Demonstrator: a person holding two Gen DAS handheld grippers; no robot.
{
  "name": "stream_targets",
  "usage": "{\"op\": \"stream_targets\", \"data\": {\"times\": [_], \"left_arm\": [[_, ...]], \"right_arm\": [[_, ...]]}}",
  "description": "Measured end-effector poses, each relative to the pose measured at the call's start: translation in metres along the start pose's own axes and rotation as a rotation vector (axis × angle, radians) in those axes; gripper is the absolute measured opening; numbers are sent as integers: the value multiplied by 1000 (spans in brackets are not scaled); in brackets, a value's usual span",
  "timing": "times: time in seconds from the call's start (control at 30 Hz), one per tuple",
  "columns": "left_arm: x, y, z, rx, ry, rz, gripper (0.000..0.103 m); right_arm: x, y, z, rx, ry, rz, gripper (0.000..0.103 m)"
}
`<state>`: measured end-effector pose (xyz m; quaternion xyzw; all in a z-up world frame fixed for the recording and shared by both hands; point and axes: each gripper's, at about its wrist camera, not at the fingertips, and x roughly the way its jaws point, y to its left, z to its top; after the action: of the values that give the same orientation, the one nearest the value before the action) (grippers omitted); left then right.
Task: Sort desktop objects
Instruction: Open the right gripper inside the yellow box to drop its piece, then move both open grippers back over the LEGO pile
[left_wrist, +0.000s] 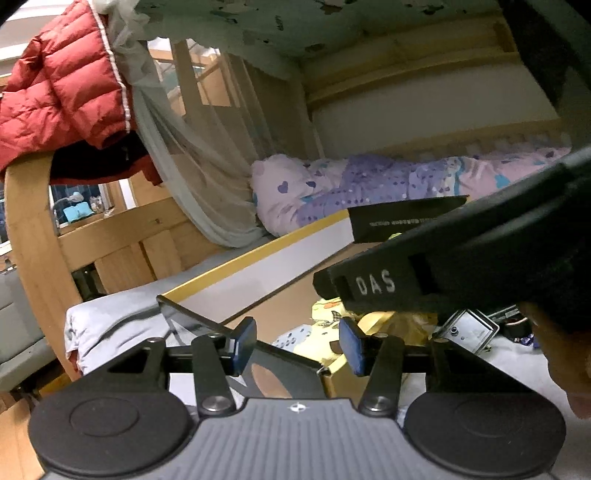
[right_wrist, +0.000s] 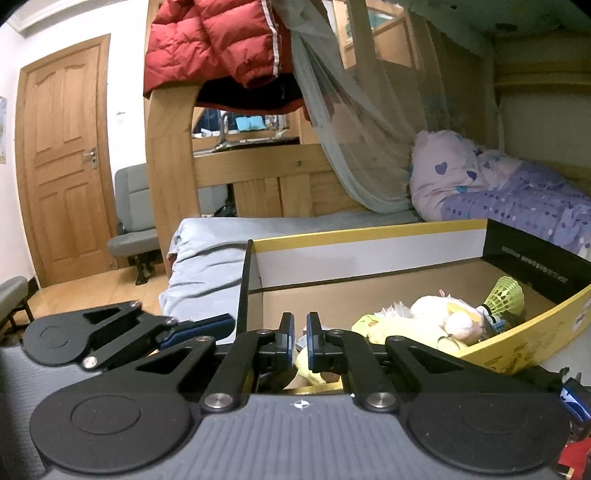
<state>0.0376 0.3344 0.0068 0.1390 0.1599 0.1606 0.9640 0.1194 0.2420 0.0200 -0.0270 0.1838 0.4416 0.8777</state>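
An open cardboard box (right_wrist: 369, 254) with yellow, white and black flaps lies on the bed. Inside it are a pale plush toy (right_wrist: 447, 314), a green shuttlecock (right_wrist: 506, 293) and yellow fabric (left_wrist: 317, 345). My left gripper (left_wrist: 298, 347) is open at the box's near left corner. The black side flap (left_wrist: 184, 314) runs past its left pad, and no object is pinched. My right gripper (right_wrist: 301, 339) is shut over the box's near edge, with nothing visible between its tips. Its black body (left_wrist: 373, 286) crosses the left wrist view, held by a hand (left_wrist: 565, 369).
Small items lie right of the box, among them a silver gadget (left_wrist: 467, 330). A purple quilt (right_wrist: 517, 199) and pillow lie behind the box. A red jacket (right_wrist: 210, 40) and netting hang on the wooden bed frame. A door (right_wrist: 64, 158) and grey chair (right_wrist: 135, 221) stand left.
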Motion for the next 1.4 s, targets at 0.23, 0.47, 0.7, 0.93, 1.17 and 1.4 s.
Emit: {"op": "stream_targets", "data": {"times": [0.23,0.47,0.7,0.93,1.17,1.4], "left_arm": [[-29,28,-15,-96,-51,6,52],[-68,94,-45,-336,-38,11,52],[-95,87,-46,-289,-132,-10,56],[-135,37,-43,-124,-325,-96,79],[-160,-6,-41,-17,-337,-155,91],[-191,-55,-45,146,-338,-150,102]], "right_arm": [[5,-13,7,53,9,7,9],[19,-16,11,-4,81,8,16],[-20,-42,11,103,-34,35,52],[-91,-47,6,-5,-205,-17,73],[-182,-16,-57,-211,-262,-195,91],[-268,-26,-130,-86,-76,-374,103]]}}
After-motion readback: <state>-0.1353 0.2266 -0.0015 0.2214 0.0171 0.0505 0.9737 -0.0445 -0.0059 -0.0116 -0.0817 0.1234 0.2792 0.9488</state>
